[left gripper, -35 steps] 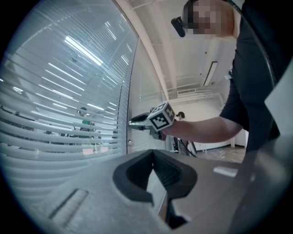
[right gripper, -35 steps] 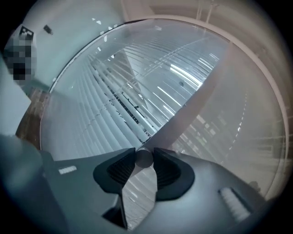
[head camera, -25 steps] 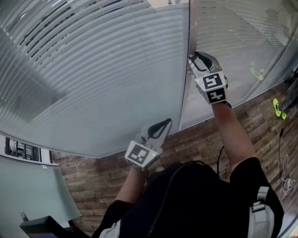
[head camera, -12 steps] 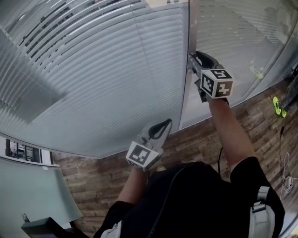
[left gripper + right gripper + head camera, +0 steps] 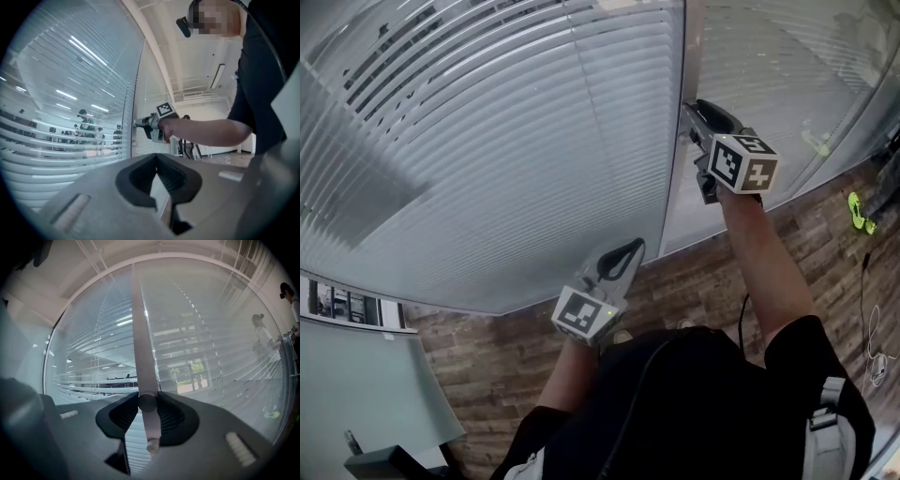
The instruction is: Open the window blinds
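Has rolled the right tongs (image 5: 689, 117) at the wrist since a second ago, swinging their marker cube (image 5: 745, 161) from facing the head camera to jutting out to the right. Has kept those tongs at the same spot on the post (image 5: 684, 56) meanwhile, and the left tongs (image 5: 630, 248) where they were.

Stands close before two glazed panes split by that upright post. Faces the window blinds (image 5: 487, 141) on the left pane and more slats (image 5: 769, 56) on the right one, both running from the near floor (image 5: 694, 281) to the far top of the head view.

Reaches the right forearm (image 5: 759, 253) out straight and level, away from the body, with the tongs' tips at the post. Grips a small round knob (image 5: 147, 401) on the post (image 5: 140, 333) there: in the right gripper view, clamps it between both dark pads of the right tongs (image 5: 147, 405), one pad on each side, with the blinds (image 5: 93, 371) just left of it.

Keeps the left arm bent and low, nearer the body and left of the right arm, with the left tongs level, pointing at the left pane and well short of the knob. Holds those left tongs (image 5: 157, 159) shut tip to tip on nothing. Looks from them past the blinds (image 5: 61, 117) toward the right tongs (image 5: 140, 123) at the post.
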A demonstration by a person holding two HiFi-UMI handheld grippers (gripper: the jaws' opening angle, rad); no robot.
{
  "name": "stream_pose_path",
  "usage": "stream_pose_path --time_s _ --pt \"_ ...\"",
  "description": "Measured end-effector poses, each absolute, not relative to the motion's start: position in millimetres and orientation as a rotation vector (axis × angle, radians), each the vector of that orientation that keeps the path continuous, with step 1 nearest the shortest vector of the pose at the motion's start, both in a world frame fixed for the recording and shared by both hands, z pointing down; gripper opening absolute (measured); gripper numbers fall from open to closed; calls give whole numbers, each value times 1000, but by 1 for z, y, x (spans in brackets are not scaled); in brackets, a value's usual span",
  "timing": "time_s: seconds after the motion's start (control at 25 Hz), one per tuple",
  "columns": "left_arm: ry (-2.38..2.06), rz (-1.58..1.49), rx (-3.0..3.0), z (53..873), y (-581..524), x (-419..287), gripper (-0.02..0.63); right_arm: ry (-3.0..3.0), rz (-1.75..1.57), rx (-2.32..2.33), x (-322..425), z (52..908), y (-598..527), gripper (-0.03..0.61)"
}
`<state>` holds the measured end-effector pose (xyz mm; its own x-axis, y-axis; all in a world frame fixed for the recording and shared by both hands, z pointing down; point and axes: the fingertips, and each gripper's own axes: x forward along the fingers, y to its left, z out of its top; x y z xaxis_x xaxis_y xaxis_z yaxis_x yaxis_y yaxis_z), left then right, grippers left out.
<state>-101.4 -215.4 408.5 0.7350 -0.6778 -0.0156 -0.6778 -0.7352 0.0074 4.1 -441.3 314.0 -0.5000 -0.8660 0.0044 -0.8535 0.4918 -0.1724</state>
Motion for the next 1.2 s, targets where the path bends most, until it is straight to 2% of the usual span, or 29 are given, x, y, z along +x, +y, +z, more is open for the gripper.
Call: stream_pose_path --time_s 0.2,0.36,0.44,0.6,0.76,1.2 --pt "-1157 -45 2929 411 -215 -105 5 2662 -244 -1467 4 314 -439 133" --pt "-1157 -31 2893 405 -214 -107 5 2705 -220 -1379 6 313 -426 183" --pt "-1169 -34 2882 405 -215 -111 3 2747 -195 -1338 6 318 -415 186" --pt "-1199 -40 2869 405 -219 -119 5 2859 -121 -1140 1 328 -380 127" --pt "-1191 -75 2830 414 -219 -122 5 2874 -61 -1116 11 342 -343 9" --pt "-1111 -35 2817 423 -214 -102 5 2919 70 -1185 50 388 -285 6"
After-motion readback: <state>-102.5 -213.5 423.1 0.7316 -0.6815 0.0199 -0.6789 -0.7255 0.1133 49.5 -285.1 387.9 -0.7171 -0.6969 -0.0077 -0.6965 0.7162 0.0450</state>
